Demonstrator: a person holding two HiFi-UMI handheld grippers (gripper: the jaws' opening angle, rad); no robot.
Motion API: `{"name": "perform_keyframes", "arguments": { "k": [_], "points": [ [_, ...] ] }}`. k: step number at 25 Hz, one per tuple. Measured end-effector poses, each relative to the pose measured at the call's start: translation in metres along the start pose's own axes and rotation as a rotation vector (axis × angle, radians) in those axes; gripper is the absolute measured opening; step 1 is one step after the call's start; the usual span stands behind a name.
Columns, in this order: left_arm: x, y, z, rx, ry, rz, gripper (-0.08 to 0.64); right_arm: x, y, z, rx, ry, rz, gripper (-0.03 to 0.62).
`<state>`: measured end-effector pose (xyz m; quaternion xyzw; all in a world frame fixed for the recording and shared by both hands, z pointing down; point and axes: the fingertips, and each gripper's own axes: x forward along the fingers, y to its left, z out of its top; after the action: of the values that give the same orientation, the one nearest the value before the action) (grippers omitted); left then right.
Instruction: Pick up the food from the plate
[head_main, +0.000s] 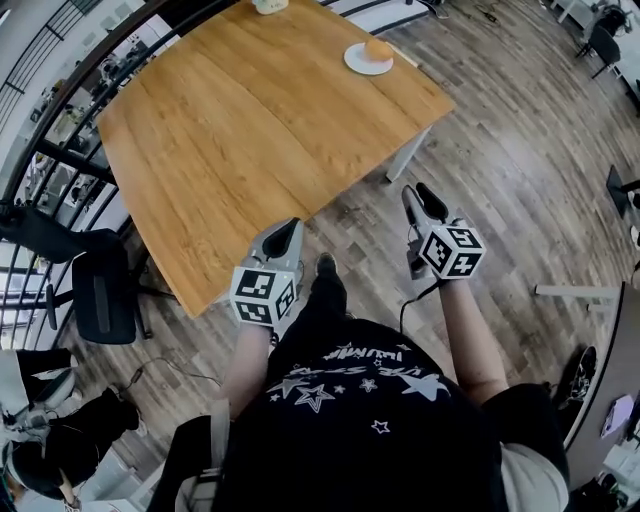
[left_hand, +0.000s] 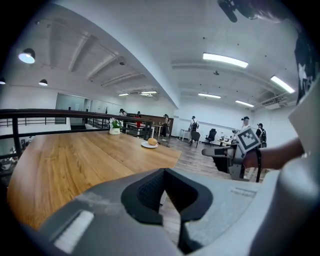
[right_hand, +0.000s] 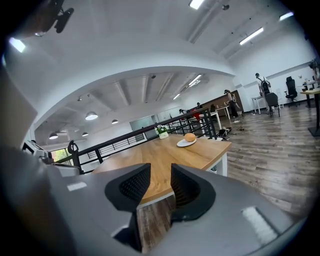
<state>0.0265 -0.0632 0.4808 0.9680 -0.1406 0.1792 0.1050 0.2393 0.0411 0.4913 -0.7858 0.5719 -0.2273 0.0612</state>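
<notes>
- the food (head_main: 377, 48), a small rounded golden-brown item that looks like a bread roll, is sitting on a white plate (head_main: 354, 64) near the far right corner of the wooden table (head_main: 250, 130).
- handling judgement: it is appearing light, soft and compressible, with a dry crust that is unlikely to slip. a hard squeeze is likely to dent or tear it.
- the plate is looking smooth and unsecured, so a sideways push on the roll is likely to slide the plate toward the table edge.
- recommended hold: across the widest part of the roll, on two opposite flanks, with the pads staying above the plate rim and the pressure kept gentle.
- the left gripper (head_main: 293, 228) is hanging just off the near table edge with its fingers together and nothing between them.
- the right gripper (head_main: 418, 192) is hovering over the floor, off the table's right side, with its fingers parted by a narrow gap and nothing between them.
- the food is lying well apart from both grippers, across the table from them and in contact with neither. the right gripper view is showing the food (right_hand: 189, 137) far ahead, above and slightly right of the gap.
- judgement: that narrow gap is likely to need widening before it goes round the roll.
</notes>
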Motion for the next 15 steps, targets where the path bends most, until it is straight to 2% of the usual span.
{"name": "perform_keyframes", "arguments": {
  "k": [10,15],
  "points": [
    [0.064,0.068,0.049,-0.009,-0.032,-0.015,0.002,0.09,-0.008,0.051,-0.028,0.001,-0.013,0.186],
    [0.084,0.099,0.062,-0.011,-0.047,-0.007,0.002,0.123,-0.01,0.062,-0.07,0.035,-0.02,0.215]
  ]
}}
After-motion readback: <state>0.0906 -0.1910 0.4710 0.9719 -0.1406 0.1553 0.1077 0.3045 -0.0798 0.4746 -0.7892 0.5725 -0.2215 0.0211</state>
